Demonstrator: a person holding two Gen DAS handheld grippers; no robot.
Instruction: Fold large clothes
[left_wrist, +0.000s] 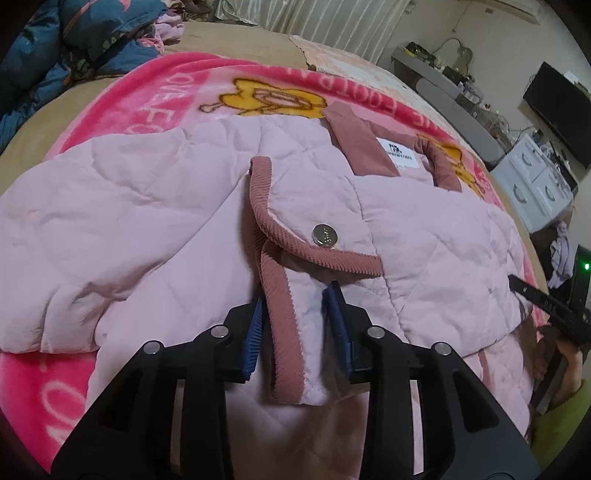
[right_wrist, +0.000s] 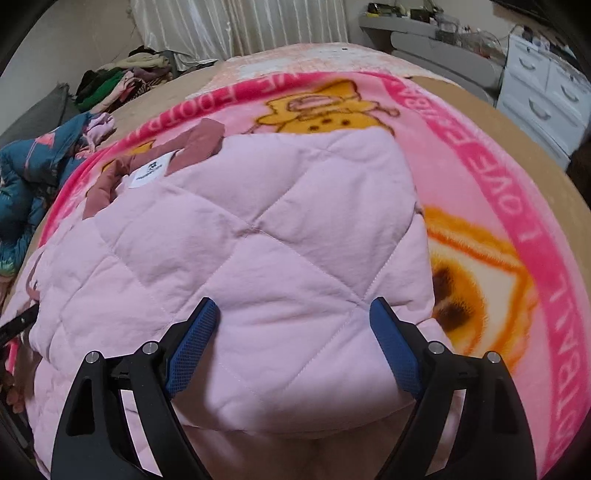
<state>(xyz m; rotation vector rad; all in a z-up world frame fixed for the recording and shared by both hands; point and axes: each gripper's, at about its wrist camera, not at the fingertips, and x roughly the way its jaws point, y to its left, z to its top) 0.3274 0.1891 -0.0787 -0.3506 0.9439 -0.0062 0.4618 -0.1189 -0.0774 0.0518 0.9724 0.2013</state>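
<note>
One garment in play: a pink quilted jacket (left_wrist: 155, 221) lying flat on a pink fleece blanket (left_wrist: 122, 110) spread over the bed. Padded, diamond-stitched shell with a matte, slightly crinkled weave; it looks soft and puffy, light for its bulk, and likely to spring back after a fold, so creases need pressing down. Edges carry dusty-rose ribbed trim (left_wrist: 280, 332), firmer and grippier than the shell, so that's the best place to pinch. A metal snap button (left_wrist: 324, 235) sits on the front flap; avoid clamping on it. The collar, in the same rose cloth, has a white label (left_wrist: 400, 153). Left gripper (left_wrist: 295, 332) is narrowly parted, straddling the trimmed flap corner; the blue ribbed pads (left_wrist: 255, 339) sit beside the cloth, and they don't appear to press on it, though the view is tight there. Right gripper (right_wrist: 291, 347) is wide apart over a folded quilted panel on the jacket's other side, holding nothing. The shell looks slick enough that a grab through several padded layers could slip; take the hem or a seam instead.
</note>
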